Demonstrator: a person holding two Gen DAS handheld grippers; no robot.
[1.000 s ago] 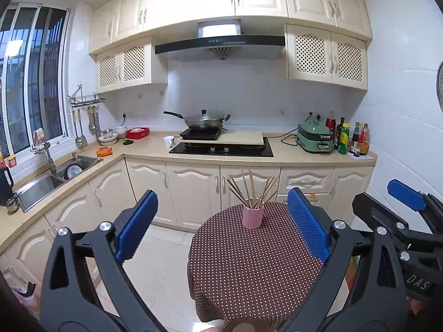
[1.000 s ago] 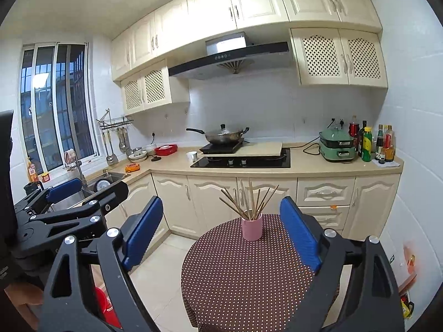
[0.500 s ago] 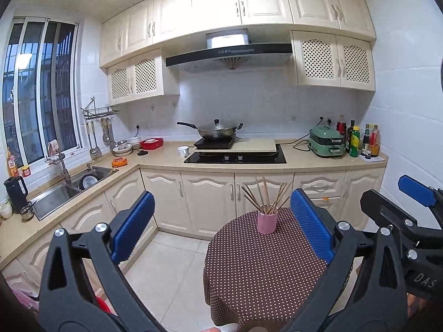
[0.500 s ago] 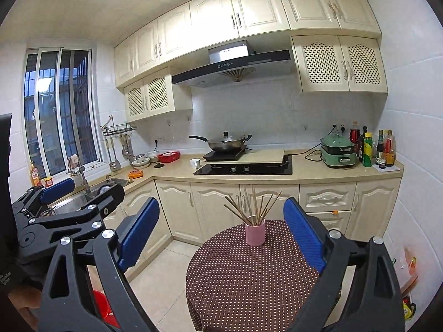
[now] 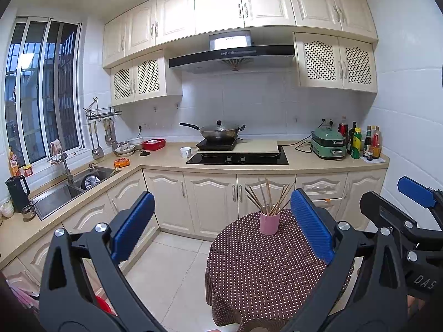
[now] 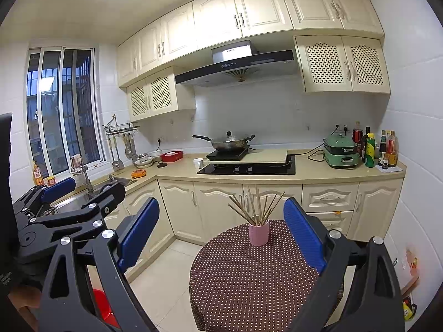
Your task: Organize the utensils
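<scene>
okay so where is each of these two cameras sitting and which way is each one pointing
Left wrist view: sits on the left gripper, looking forward across the round table toward the stove counter; its own open blue fingers frame the pink cup, and the right gripper pokes in at right.
Right wrist view: sits on the right gripper, facing the same way; its open fingers frame the cup, with the left gripper at its left edge.
Shared: the cup of chopsticks, table, wok and sink.
</scene>
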